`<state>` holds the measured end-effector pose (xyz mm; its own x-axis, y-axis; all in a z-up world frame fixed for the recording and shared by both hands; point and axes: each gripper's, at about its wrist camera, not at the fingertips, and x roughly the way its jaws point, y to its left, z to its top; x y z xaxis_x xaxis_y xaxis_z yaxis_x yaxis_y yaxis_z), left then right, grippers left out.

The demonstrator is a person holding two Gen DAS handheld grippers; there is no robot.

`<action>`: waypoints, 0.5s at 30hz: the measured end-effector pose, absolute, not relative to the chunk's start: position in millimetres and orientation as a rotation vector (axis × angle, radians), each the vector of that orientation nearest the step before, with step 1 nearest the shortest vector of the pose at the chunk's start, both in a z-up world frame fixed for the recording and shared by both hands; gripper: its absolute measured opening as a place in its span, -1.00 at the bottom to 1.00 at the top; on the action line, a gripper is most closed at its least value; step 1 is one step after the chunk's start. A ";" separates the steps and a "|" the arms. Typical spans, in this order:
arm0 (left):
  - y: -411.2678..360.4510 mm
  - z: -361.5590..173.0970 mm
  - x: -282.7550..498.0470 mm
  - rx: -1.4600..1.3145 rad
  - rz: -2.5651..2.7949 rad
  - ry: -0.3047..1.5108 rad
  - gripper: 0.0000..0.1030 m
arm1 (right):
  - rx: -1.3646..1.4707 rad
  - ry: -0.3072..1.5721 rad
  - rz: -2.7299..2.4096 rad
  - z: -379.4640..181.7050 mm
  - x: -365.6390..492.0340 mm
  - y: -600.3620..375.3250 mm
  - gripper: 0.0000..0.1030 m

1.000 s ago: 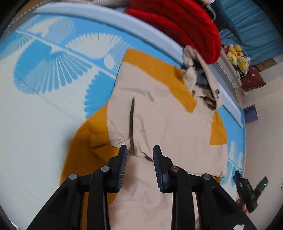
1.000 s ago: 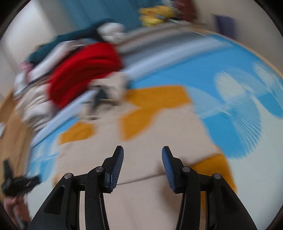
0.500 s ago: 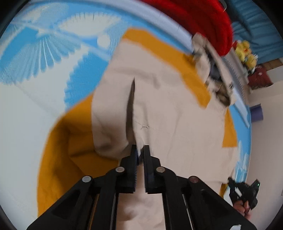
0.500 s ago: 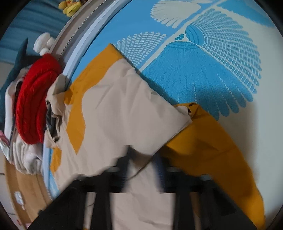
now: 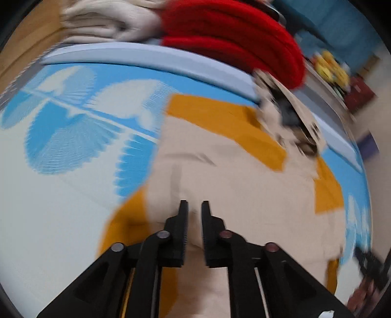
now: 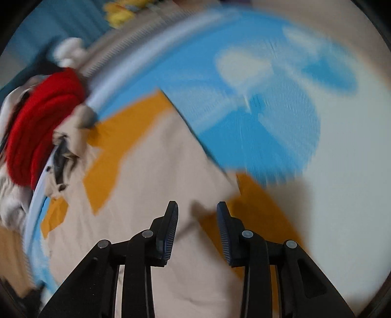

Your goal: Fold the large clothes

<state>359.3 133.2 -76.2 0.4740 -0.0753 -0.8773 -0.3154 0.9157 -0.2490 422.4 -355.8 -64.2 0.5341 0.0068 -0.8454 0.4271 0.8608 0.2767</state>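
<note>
A large beige and mustard-yellow garment (image 5: 239,176) lies spread on a blue and white patterned mat; it also shows in the right wrist view (image 6: 146,176). My left gripper (image 5: 194,208) is nearly shut, with a fold of the beige cloth pinched between its fingers. My right gripper (image 6: 197,208) is open, low over the garment near its beige edge and a yellow sleeve (image 6: 259,208). Both views are blurred by motion.
A red knit garment (image 5: 234,41) and folded beige clothes (image 5: 105,22) lie stacked beyond the mat's pale border (image 5: 146,56). The red pile also shows in the right wrist view (image 6: 41,124). Yellow plush toys (image 5: 332,68) sit at the far right. The other gripper (image 5: 371,264) shows at lower right.
My left gripper closed on the beige cloth half a second ago and has since lifted and tilted up. My right gripper swung back over the garment, still open.
</note>
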 end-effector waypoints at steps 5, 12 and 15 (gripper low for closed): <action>120.0 -136.7 363.6 -0.316 0.253 1.291 -0.68 | 0.393 1.090 -0.113 -96.4 461.8 -343.2 -0.26; 100.8 -49.6 347.7 -0.269 0.218 1.140 -0.50 | 0.330 1.119 -0.156 -92.0 464.3 -341.6 -0.26; 93.8 -10.4 339.3 -0.219 0.204 1.052 -0.31 | 0.255 0.922 -0.121 -37.8 449.4 -322.7 -0.26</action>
<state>339.3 93.8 -10.4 0.4804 0.0617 -0.8749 -0.2701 0.9595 -0.0806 449.4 -322.7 -37.8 0.6001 0.0061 -0.7999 0.2116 0.9631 0.1662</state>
